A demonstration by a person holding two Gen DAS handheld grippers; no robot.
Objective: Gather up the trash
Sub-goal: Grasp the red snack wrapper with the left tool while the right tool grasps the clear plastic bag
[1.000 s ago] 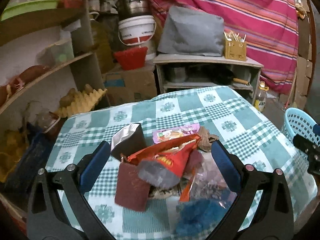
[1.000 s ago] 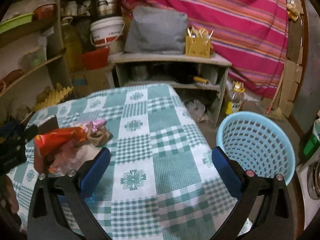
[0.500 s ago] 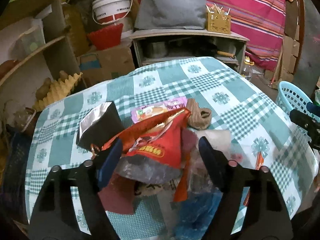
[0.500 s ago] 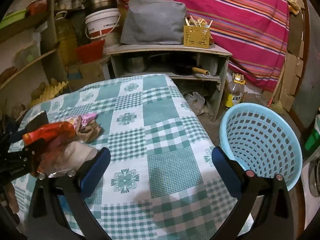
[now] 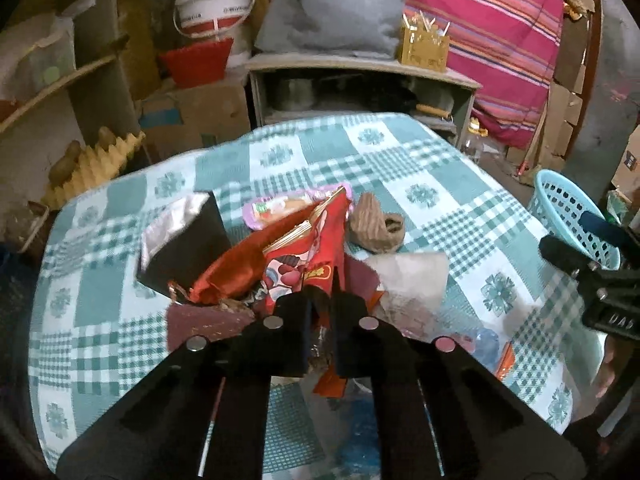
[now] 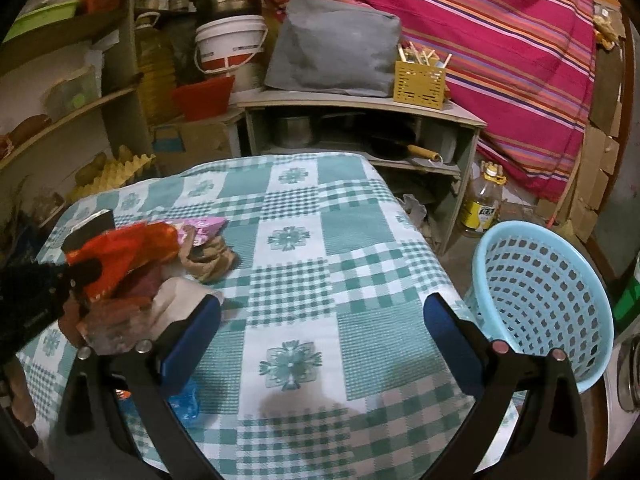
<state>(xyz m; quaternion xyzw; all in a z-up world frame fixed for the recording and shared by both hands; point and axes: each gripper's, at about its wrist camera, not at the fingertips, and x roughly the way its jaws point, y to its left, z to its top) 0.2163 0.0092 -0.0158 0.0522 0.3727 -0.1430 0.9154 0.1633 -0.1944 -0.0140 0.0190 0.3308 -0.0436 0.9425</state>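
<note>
Trash pile on the checked tablecloth, seen from both of my wrist cameras. My left gripper has its jaws nearly together, pinching the lower edge of the red snack bag, which sits atop the heap between a black foil-lined pouch and a crumpled brown wrapper, with a pink wrapper just behind. My right gripper has its jaws spread wide above bare cloth, gripping nothing. A light-blue basket stands beside the table's right edge.
</note>
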